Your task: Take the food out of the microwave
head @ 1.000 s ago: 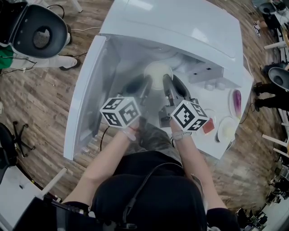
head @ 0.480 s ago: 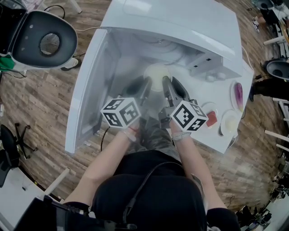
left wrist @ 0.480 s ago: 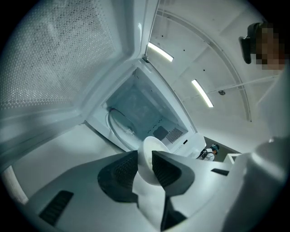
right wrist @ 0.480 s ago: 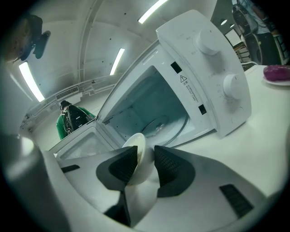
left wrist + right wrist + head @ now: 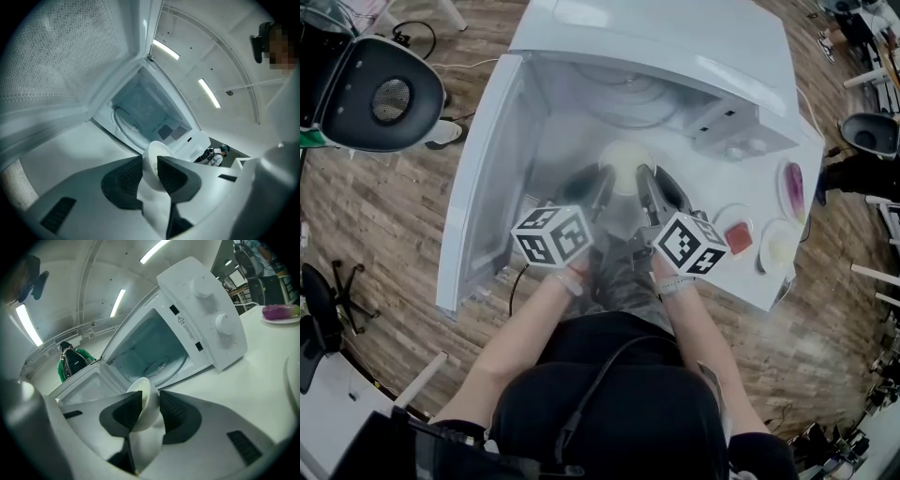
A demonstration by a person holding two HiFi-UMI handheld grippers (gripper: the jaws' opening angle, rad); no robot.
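A white bowl point(image 5: 624, 165) hangs in front of the open microwave point(image 5: 675, 56), held by its rim from two sides. My left gripper point(image 5: 602, 190) is shut on the bowl's left rim; in the left gripper view the bowl point(image 5: 154, 161) sits pinched between the dark pads of the left gripper point(image 5: 150, 164). On the opposite rim my right gripper point(image 5: 645, 190) is shut, and the right gripper view shows the bowl point(image 5: 144, 401) wedged between the pads of the right gripper point(image 5: 150, 398). The bowl's contents are hard to make out. The cavity point(image 5: 150, 350) behind it holds only the glass turntable.
The microwave door point(image 5: 483, 187) stands swung open to the left. Its knob panel point(image 5: 213, 305) is on the right. On the white table point(image 5: 769, 291) to the right lie a plate with purple food point(image 5: 792, 192), a small dish with something red point(image 5: 738, 236) and a white plate point(image 5: 778, 246).
Both grippers have drawn the bowl a little back out of the microwave and slightly lower. More of the cavity floor shows behind it. The grips are unchanged.
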